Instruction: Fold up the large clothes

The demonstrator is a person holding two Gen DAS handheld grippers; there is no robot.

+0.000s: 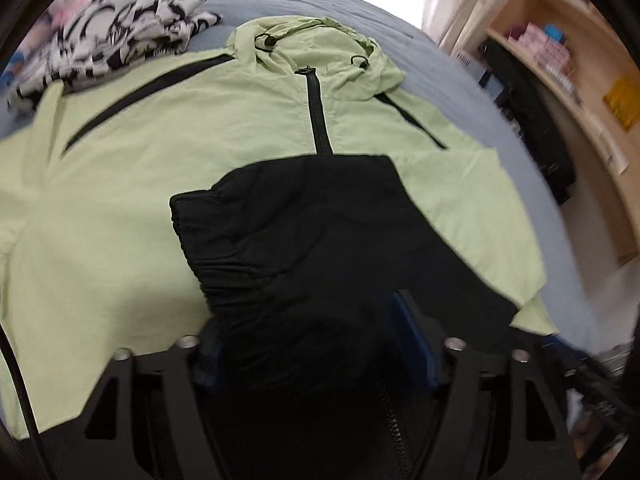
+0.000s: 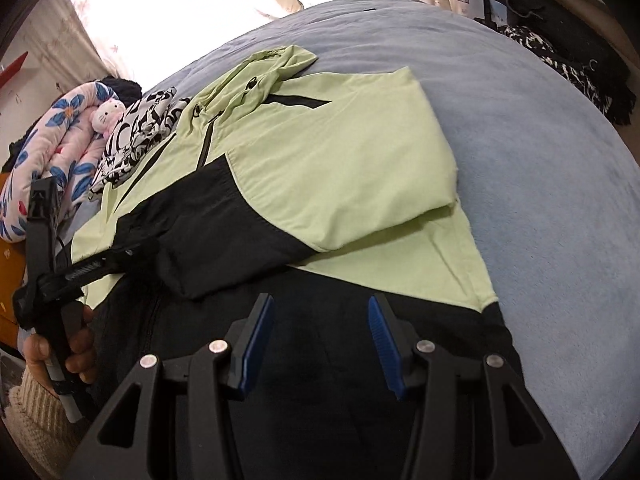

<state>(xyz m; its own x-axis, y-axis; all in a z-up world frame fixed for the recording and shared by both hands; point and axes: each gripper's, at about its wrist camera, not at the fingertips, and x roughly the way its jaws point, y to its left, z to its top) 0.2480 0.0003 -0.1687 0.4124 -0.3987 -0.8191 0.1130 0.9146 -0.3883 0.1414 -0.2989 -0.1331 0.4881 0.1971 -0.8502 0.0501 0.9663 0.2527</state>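
left wrist | left tongs (image 1: 316,344) clamp black sleeve (image 1: 288,216) over jacket (image 1: 160,184) on bed (image 2: 540,160) | right tongs (image 2: 320,336) open, empty above hem | risk: slack sleeve slips, fold skews

Home bedroom; bed (image 2: 520,128) w/ blue cover; plush toy (image 2: 107,114); shelves (image 1: 568,64)
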